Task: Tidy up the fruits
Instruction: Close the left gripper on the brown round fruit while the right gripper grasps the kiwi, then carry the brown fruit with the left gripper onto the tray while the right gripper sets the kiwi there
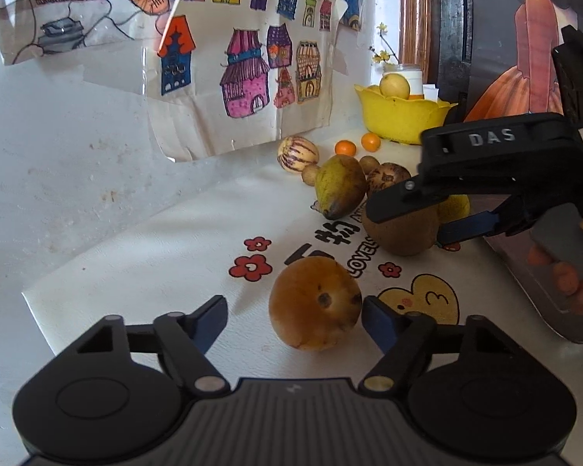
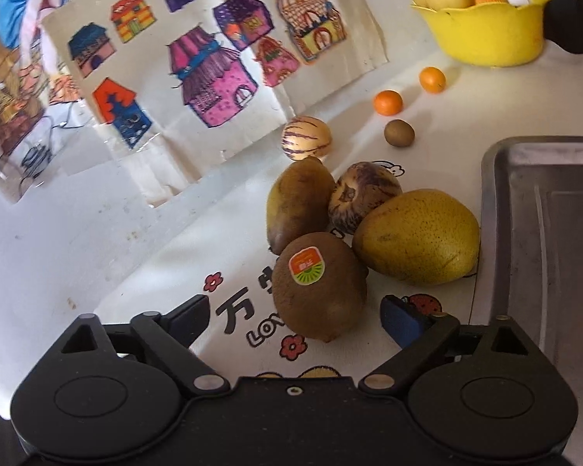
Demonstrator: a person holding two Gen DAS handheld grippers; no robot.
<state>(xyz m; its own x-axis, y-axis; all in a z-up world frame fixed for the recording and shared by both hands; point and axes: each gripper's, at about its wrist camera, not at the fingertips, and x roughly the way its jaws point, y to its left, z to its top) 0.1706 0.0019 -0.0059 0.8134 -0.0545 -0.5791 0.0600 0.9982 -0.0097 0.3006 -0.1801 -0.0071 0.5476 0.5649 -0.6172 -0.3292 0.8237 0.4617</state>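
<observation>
While jaws gape, left gripper (image 1: pixel 294 320) flanks orange-brown fruit (image 1: pixel 315 303), right gripper (image 2: pixel 295 316) flanks kiwi (image 2: pixel 318 285)

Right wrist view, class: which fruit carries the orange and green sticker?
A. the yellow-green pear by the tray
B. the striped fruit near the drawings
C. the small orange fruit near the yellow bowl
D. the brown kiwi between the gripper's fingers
D: the sticker sits on top of the brown kiwi, which lies between the open fingers of the right gripper; the other fruits show none.
</observation>
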